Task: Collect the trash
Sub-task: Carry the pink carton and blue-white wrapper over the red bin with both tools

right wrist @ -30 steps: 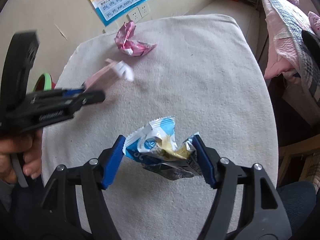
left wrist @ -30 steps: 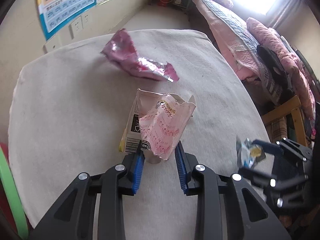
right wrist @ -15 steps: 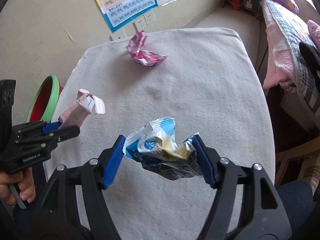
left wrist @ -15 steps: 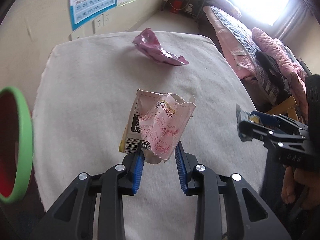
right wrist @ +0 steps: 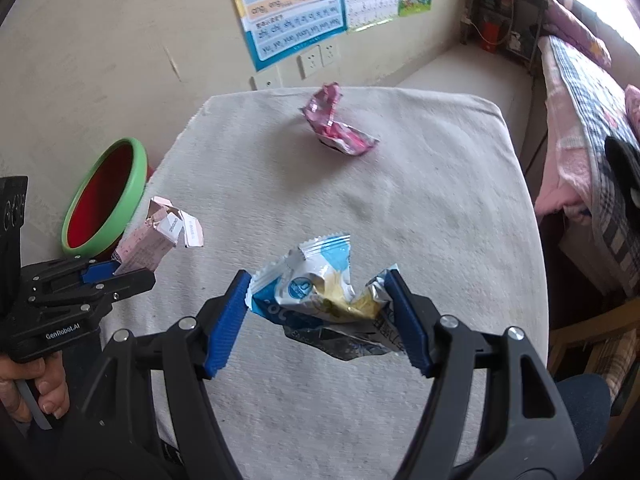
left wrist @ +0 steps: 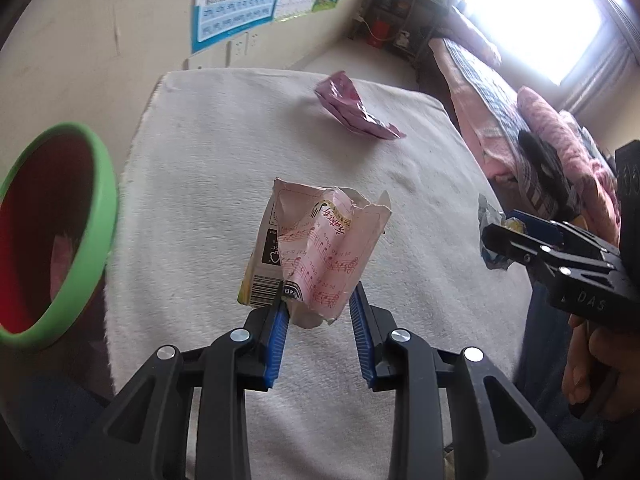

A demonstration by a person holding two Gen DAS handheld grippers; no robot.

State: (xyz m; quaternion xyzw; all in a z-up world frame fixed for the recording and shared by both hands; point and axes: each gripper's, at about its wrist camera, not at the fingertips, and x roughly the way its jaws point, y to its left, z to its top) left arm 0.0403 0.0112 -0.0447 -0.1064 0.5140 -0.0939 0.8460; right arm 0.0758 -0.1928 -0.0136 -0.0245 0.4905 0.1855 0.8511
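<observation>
Left wrist view: the left gripper (left wrist: 318, 312) is pinching a crumpled pink carton (left wrist: 316, 256) above the table (left wrist: 208, 184), near a green-rimmed bin (left wrist: 98, 216). The right gripper (right wrist: 320, 312) is squeezing a blue wrapper (right wrist: 320, 292). A pink wrapper (right wrist: 336, 128) is lying far back.

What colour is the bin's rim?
Green, around a red inside; the bin shows best in the right wrist view.

— What fills the room? A table (right wrist: 440, 200) under a cream cloth, a blue-bordered chart (right wrist: 288, 4) and white wall sockets (right wrist: 318, 60) on the beige wall.

— And to the right? A bed (left wrist: 500, 92) heaped with pink bedding, beneath a bright window (left wrist: 532, 16).
</observation>
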